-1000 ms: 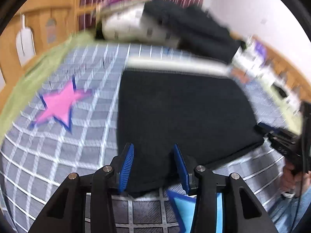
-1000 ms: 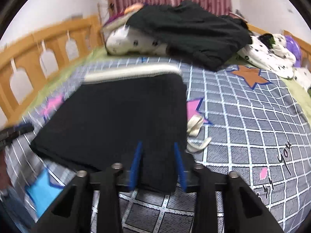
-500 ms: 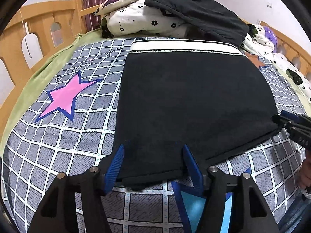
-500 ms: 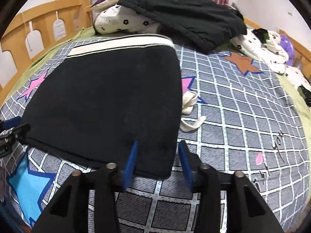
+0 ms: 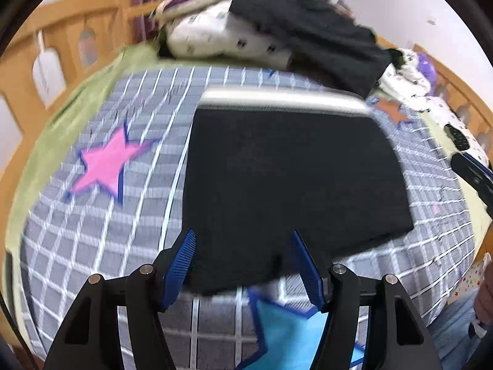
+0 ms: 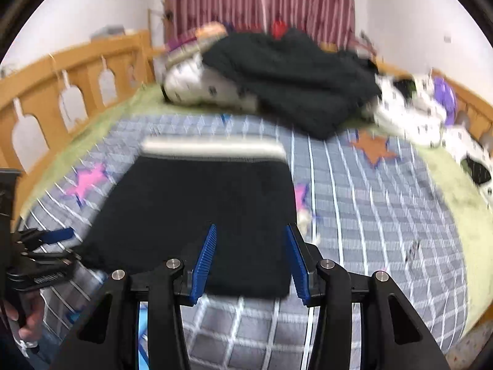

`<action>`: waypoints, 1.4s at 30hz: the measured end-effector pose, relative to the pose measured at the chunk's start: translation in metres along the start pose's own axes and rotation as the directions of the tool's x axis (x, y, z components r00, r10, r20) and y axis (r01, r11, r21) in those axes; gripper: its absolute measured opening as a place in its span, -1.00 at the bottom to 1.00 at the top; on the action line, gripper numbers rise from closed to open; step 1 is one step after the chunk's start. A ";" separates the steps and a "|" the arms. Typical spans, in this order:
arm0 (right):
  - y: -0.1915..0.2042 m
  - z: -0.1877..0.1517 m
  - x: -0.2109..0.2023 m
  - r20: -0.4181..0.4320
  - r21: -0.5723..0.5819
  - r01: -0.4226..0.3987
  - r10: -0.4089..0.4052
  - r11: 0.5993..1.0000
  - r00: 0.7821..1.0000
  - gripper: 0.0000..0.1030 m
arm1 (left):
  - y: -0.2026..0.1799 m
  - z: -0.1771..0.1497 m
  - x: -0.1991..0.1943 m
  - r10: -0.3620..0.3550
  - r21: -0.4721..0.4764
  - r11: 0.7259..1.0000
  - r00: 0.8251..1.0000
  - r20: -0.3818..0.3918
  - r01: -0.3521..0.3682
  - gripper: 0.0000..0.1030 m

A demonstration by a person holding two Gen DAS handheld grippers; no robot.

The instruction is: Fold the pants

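Black pants (image 5: 289,182), folded into a squarish block, are lying flat on the gray checked bedspread (image 5: 92,246), with the white waistband (image 5: 283,100) at the far edge, toward the pillow pile. The near folded edge is sitting just ahead of both grippers.

The left gripper (image 5: 243,265) is hovering above the near left corner of the pants, jaws standing apart about halfway and holding nothing; the blue pads (image 5: 181,262) are not pressing the cloth. The right gripper (image 6: 251,262) is hovering over the near right corner, its jaws opening, gap roughly medium, nothing gripped; the pants are showing between the pads but lying on the bed below them. Both views are motion-blurred.

A pink star (image 5: 104,162) on the bedspread is sitting left of the pants, and a blue star (image 5: 295,326) is showing just under the left gripper. A dark garment (image 6: 292,89) is draping over the white spotted pillows (image 6: 191,86) at the head of the bed. A wooden rail (image 6: 61,86) is running along the left side, and a striped curtain (image 6: 262,3) is hanging behind. In the right wrist view the left gripper is appearing at the left edge, held by a hand (image 6: 27,323).
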State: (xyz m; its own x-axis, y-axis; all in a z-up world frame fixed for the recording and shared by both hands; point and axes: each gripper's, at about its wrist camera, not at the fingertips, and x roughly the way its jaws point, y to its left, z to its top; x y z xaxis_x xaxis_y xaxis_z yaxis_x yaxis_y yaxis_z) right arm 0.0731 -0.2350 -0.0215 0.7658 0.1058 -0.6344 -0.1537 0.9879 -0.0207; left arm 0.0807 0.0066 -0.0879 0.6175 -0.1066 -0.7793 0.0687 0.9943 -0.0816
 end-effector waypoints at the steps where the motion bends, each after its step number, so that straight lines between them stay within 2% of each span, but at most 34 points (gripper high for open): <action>1: -0.002 0.006 0.003 0.018 -0.001 0.003 -0.003 1.000 1.000 -0.02 | -0.001 0.007 -0.003 0.001 0.016 1.000 1.000 0.023 -0.001 0.19; 4: -0.016 0.027 0.031 -0.021 0.032 0.014 -0.013 0.999 1.000 -0.03 | -0.001 0.034 -0.001 0.034 0.053 0.998 0.996 0.084 -0.038 0.19; 8: -0.036 0.060 0.080 -0.079 0.075 -0.032 0.038 0.997 0.996 -0.15 | 0.009 0.071 0.019 -0.004 0.031 1.000 0.996 0.091 0.002 0.19; 10: -0.042 0.069 0.101 -0.081 0.079 -0.033 0.039 0.996 0.996 -0.20 | 0.015 0.087 0.036 0.044 0.034 0.998 0.989 0.140 -0.049 0.21; 12: -0.044 0.073 0.127 -0.083 0.087 -0.033 0.041 0.996 0.996 -0.24 | 0.021 0.093 0.056 0.056 0.030 0.998 0.986 0.156 -0.062 0.22; 14: -0.047 0.070 0.151 -0.094 0.098 -0.052 0.062 0.994 0.994 -0.27 | 0.026 0.094 0.079 0.060 0.018 0.998 0.991 0.115 -0.063 0.22; 15: -0.048 0.064 0.165 -0.113 0.100 -0.062 0.073 0.993 0.991 -0.27 | 0.027 0.092 0.095 0.076 0.019 0.997 0.995 0.062 -0.077 0.21; 17: -0.047 0.046 0.200 -0.213 0.088 -0.074 0.092 0.993 0.973 -0.37 | 0.023 0.083 0.128 0.091 0.051 0.995 0.994 -0.058 -0.088 0.19; 18: -0.043 0.040 0.210 -0.228 0.045 -0.051 0.060 0.998 0.972 -0.39 | 0.020 0.079 0.135 0.098 0.068 0.993 0.993 -0.068 -0.093 0.20; 20: -0.034 0.039 0.206 -0.187 -0.049 -0.032 0.023 0.998 0.982 -0.39 | 0.011 0.079 0.135 0.116 0.118 0.987 0.993 -0.022 -0.113 0.19; 21: -0.032 0.042 0.203 -0.184 -0.062 -0.028 0.016 0.998 0.983 -0.41 | 0.007 0.083 0.133 0.094 0.138 0.986 0.996 -0.010 -0.092 0.19; 23: -0.033 0.051 0.196 -0.149 -0.034 -0.052 0.047 0.998 0.988 -0.44 | 0.001 0.092 0.128 0.045 0.154 0.987 0.998 0.037 -0.051 0.23; 25: -0.034 0.054 0.203 -0.157 -0.017 -0.062 0.059 0.998 0.986 -0.44 | -0.003 0.100 0.132 0.062 0.167 0.983 0.996 0.064 -0.072 0.23; 28: -0.032 0.045 0.219 -0.152 -0.035 -0.028 0.022 0.999 0.988 -0.43 | -0.004 0.102 0.152 0.077 0.168 0.983 0.997 0.016 -0.079 0.23; 31: -0.029 0.043 0.218 -0.134 -0.058 -0.021 0.013 0.998 0.991 -0.43 | -0.004 0.100 0.149 0.067 0.168 0.983 0.997 0.033 -0.072 0.26; 33: -0.028 0.041 0.218 -0.125 -0.056 -0.017 0.010 0.998 0.992 -0.43 | -0.005 0.099 0.151 0.073 0.169 0.983 0.997 0.037 -0.078 0.39; 36: -0.026 0.038 0.217 -0.105 -0.063 -0.005 -0.002 0.998 0.994 -0.42 | -0.005 0.097 0.153 0.091 0.165 0.982 0.995 0.041 -0.096 0.47; 42: -0.028 0.037 0.216 -0.093 -0.055 -0.009 0.004 0.998 0.996 -0.39 | 0.001 0.097 0.154 0.084 0.142 0.986 0.996 0.037 -0.088 0.55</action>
State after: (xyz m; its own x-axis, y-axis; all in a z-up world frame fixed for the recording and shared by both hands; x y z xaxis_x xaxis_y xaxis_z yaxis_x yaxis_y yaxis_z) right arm 0.2655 -0.2355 -0.1293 0.7037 0.0988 -0.7036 -0.1951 0.9791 -0.0576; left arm 0.2521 -0.0095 -0.1472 0.6497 -0.0228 -0.7599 0.1242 0.9893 0.0765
